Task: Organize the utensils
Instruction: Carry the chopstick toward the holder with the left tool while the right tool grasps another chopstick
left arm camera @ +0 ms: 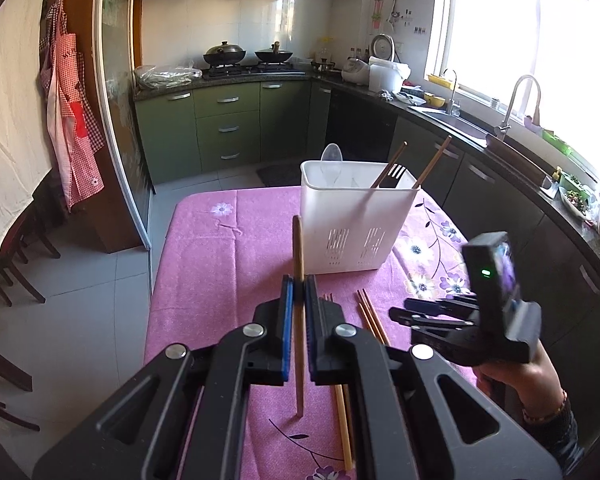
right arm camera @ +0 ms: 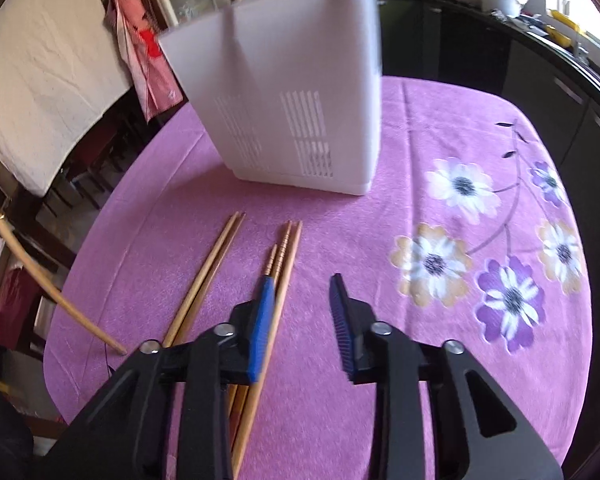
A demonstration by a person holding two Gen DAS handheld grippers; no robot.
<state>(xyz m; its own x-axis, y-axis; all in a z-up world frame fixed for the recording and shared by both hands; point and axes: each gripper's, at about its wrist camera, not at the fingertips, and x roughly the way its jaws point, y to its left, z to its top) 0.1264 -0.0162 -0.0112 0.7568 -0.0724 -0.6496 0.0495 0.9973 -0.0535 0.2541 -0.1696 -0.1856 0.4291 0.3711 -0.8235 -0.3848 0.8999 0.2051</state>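
One chopstick (left arm camera: 299,280) is clamped between the pads of the left tool (left arm camera: 299,294), lifted off the surface (left arm camera: 204,264) and held just in front of the white holder (left arm camera: 352,220), which serves as landmark. Inside the holder a fork (left arm camera: 394,174), a spoon (left arm camera: 332,156) and two chopsticks are already stood. The step in hand is judged as carrying this chopstick to the holder.

The right tool (right arm camera: 300,312) is seen with jaws apart, nothing between them, its left pad lying over the chopsticks on the cloth (right arm camera: 278,264) in front of the holder. Next, the held chopstick should be raised above the holder's rim, tipped upright and released; then another pair is to be gripped.
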